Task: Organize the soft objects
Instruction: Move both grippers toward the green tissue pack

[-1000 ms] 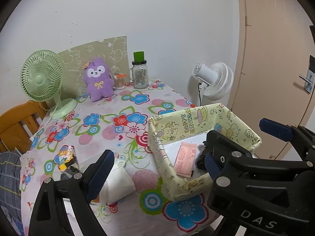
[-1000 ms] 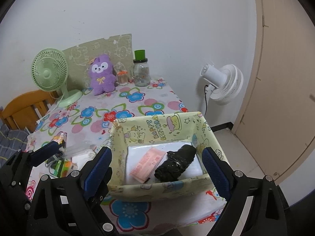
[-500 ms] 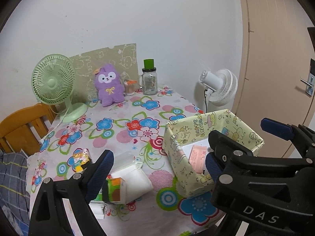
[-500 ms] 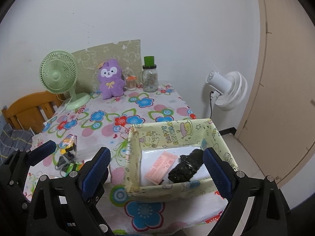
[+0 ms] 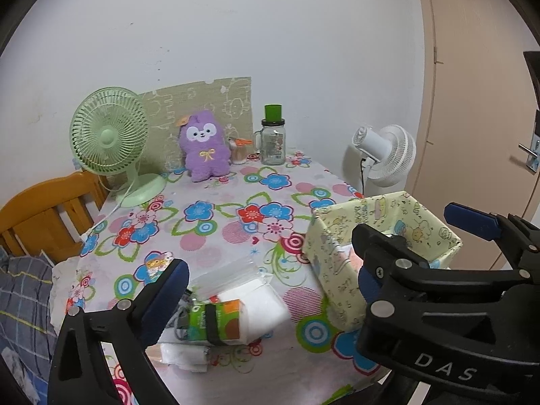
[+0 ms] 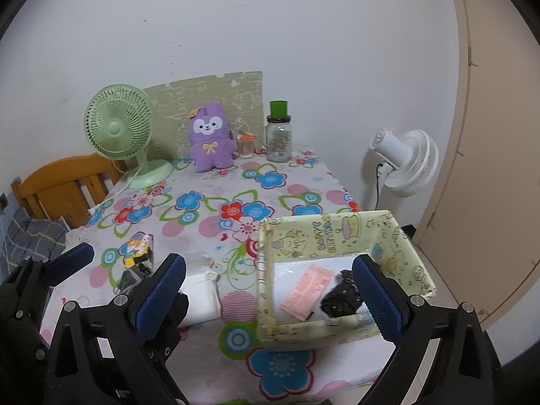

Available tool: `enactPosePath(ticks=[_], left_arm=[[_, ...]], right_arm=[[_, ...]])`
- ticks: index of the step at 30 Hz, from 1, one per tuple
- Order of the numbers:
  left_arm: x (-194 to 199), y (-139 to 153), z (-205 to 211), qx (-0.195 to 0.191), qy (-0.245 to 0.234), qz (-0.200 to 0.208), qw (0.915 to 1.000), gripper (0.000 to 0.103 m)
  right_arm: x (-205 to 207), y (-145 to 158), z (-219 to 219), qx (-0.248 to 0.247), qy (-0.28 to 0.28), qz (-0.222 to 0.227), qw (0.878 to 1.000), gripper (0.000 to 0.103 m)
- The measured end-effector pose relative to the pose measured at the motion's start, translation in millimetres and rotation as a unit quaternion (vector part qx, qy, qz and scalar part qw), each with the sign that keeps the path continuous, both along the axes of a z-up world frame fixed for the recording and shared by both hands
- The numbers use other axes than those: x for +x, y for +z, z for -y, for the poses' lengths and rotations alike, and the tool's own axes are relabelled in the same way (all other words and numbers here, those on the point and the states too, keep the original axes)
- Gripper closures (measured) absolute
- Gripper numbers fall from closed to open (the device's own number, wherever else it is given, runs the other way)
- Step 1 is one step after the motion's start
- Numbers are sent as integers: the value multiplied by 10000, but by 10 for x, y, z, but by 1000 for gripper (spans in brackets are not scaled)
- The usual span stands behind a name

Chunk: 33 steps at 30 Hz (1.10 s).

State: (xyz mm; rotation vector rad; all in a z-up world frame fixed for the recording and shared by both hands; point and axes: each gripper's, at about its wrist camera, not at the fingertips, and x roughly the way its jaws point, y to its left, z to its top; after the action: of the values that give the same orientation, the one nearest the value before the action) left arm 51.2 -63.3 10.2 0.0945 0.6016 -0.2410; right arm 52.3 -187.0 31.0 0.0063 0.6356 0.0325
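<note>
A fabric bin (image 6: 341,236) sits at the table's near right corner — pink packet (image 6: 305,292) left of a black bundle (image 6: 341,298) inside. Plush toy (image 6: 211,136) stands far back, between desk fan (image 6: 118,128) and jar (image 6: 278,140).

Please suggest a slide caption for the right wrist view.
Open right gripper above a fabric box on a flowered table.

The room is bright with soft, even light. Shadows are faint. Edges bend, and the corners are black.
</note>
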Motion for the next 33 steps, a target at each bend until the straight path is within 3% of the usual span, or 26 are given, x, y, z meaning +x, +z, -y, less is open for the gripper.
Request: enactPosePath(ticks=[14, 33], left_arm=[[32, -109, -325, 47, 203, -55, 9998, 0], [202, -483, -739, 10, 602, -493, 9970, 0]], right_arm=[[96, -175, -328, 106, 137, -111, 9998, 0], [214, -511, -762, -33, 616, -262, 9978, 0]])
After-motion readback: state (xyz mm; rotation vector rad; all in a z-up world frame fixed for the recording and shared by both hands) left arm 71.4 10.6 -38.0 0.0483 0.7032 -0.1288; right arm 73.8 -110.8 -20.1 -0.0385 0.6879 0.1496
